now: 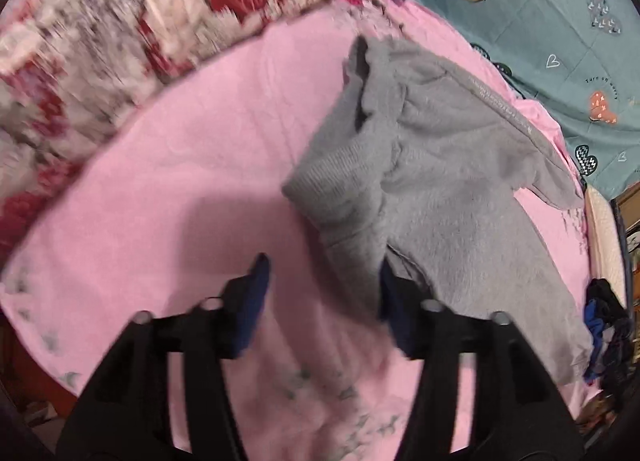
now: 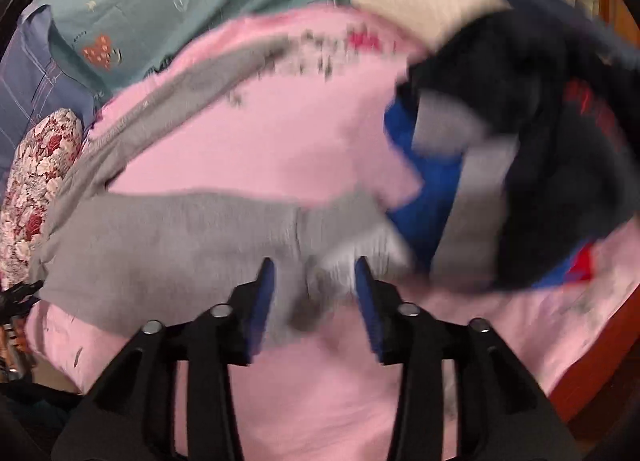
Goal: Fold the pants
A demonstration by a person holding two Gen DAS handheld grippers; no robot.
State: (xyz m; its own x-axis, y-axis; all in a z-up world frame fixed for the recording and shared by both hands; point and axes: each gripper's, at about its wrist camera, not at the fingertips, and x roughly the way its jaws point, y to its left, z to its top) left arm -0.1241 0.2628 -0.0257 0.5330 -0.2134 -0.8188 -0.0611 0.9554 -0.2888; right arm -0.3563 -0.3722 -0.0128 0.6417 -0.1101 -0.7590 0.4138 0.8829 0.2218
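Left gripper point(image 1: 324, 297) angles down over the pink sheet point(image 1: 168, 181), jaws spread wide; the pants point(image 1: 440, 189) drape against the inner face of its right finger, nothing between the pads, so no grip seen. Right gripper point(image 2: 314, 293) also points down at the sheet, jaws partly apart with a bunched grey cuff end of the pants point(image 2: 160, 229) lying between the blue pads point(image 2: 266, 301); motion blur, cannot tell whether the pads actually pinch it. Readable writing: "Turn off worry" on the teal quilt point(image 1: 560, 21); other print on it too blurred. Pants lie mid-sheet, ribbed waistband folded over toward the floral pillow point(image 1: 100, 41), one leg running toward the sheet's far edge by the quilt. Dark clothes pile point(image 2: 540, 121) sits at the sheet's right edge, just beside the cuff.
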